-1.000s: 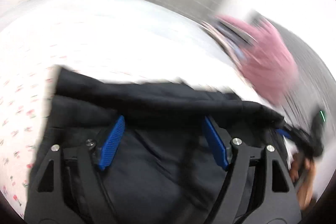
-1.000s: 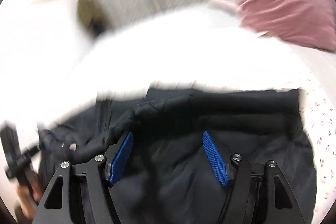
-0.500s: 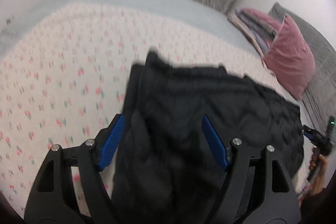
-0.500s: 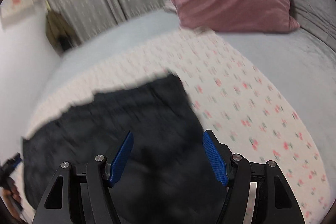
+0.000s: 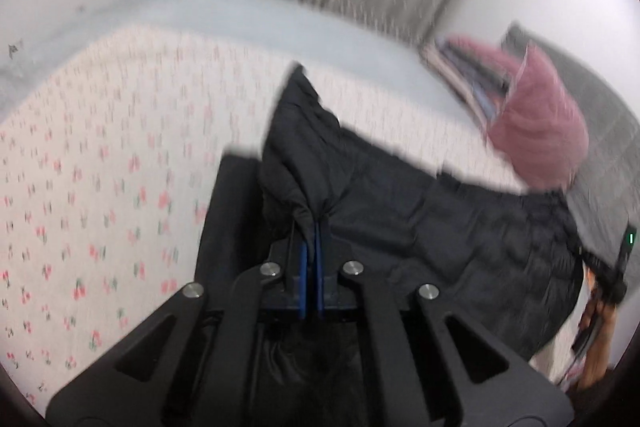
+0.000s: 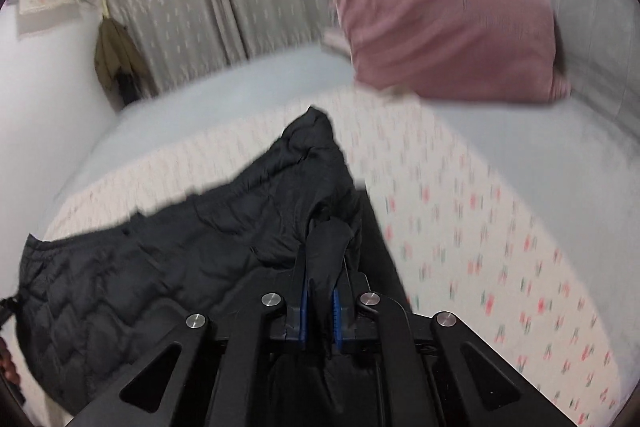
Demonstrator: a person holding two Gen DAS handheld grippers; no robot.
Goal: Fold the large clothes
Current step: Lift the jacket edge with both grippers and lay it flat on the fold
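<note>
Both tongs clamped tight, left tongs (image 5: 311, 227) and right tongs (image 6: 320, 267) pinching black jacket (image 5: 440, 227)

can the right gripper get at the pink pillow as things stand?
Probably not. The right gripper has its jaws clamped on a bunch of the black jacket, and the pink pillow lies well beyond, across the floral sheet.

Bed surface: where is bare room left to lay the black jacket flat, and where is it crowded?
Free: the cherry-print sheet left of the black jacket, and the sheet's strip right of it, bordered by grey bedding. Crowded: the head end, with the pink pillow and folded clothes.
</note>
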